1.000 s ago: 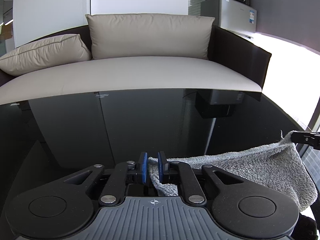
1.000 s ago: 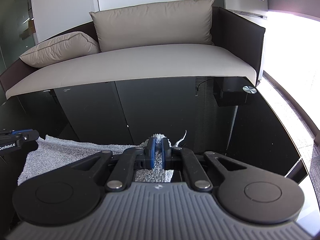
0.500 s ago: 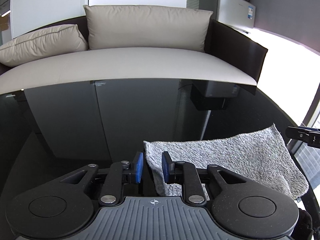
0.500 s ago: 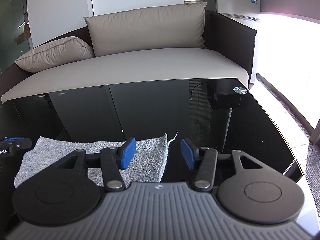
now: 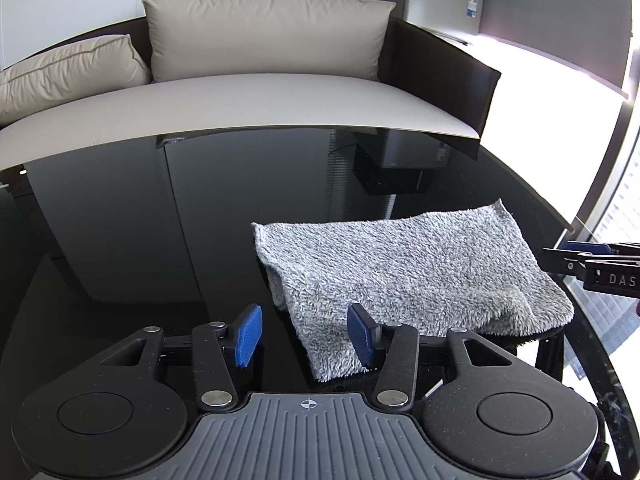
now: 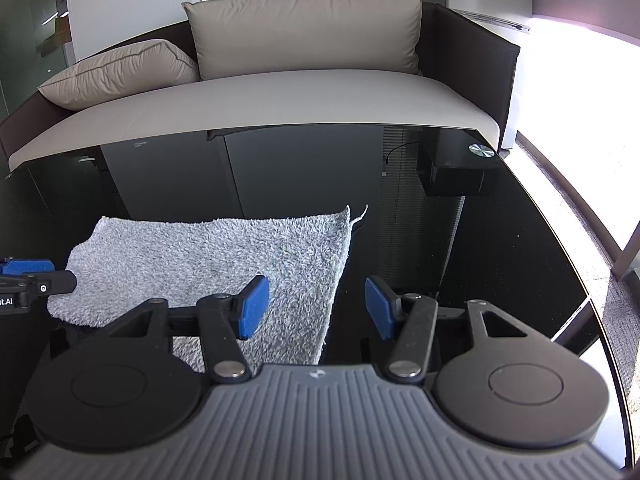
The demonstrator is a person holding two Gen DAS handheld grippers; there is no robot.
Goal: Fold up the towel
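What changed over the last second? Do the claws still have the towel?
No. Both let go: the left claw and right claw, each pinching a towel corner a second ago, now stand open and have drawn back. The grey towel dropped from its lifted drape and lies folded on the black table. The sofa behind is unchanged.

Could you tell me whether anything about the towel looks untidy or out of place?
Slightly: the towel lies folded unevenly on the table, its near edge bulging, and a loose thread sticks out at the far right corner.
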